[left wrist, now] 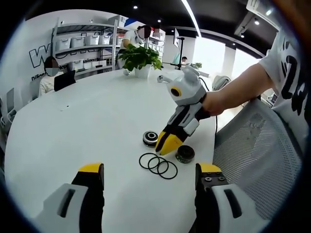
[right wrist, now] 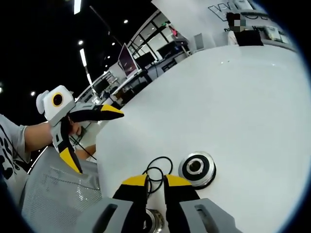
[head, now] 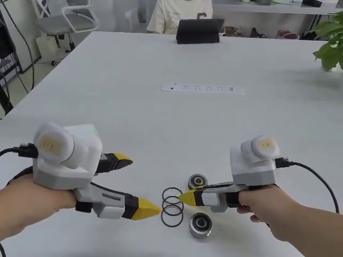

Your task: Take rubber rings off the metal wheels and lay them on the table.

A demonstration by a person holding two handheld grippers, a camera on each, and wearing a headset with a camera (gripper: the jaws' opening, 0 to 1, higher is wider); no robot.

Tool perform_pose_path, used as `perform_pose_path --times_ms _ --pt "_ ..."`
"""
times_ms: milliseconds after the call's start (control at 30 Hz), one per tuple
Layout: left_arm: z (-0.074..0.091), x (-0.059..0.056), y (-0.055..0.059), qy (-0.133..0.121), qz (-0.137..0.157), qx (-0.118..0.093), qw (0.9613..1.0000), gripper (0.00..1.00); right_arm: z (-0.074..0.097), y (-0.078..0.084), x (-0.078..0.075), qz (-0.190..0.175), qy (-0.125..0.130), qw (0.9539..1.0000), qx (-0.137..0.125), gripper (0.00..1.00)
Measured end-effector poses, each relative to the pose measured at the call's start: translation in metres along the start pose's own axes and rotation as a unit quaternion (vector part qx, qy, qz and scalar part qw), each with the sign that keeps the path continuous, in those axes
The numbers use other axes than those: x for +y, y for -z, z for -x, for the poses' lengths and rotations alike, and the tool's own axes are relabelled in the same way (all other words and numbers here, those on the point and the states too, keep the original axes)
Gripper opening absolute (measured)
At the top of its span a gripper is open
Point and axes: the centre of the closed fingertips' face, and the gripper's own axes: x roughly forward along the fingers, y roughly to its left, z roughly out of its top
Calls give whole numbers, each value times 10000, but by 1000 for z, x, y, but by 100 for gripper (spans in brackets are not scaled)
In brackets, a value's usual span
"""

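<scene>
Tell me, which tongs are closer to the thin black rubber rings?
Right. The right tongs almost touch the thin black rubber rings; the left tongs hang open farther back on the opposite side.

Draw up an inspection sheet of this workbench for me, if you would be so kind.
Surface: white table, mostly bare.
Job's things: three rubber rings lying overlapped on the table; far metal wheel and near metal wheel beside them.
Clutter: power strip mid-table; dark laptop at the far edge.
Grippers: left gripper open; right gripper shut, tip by the rings.
Cables: right cable and left cable trail from the grippers.
Surroundings: seated person, plant, office chair.
</scene>
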Motion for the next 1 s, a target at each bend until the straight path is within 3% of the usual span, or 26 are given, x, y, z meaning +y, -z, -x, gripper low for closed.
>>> perform_pose_path --times_ms 633,1000 --pt "-5 0 -6 62 -29 34 10000 73 22 -12 5 87 -44 9994 -339 14" --pt "-13 5 -14 93 -38 34 9999 72 37 -20 -8 153 92 9985 -527 15"
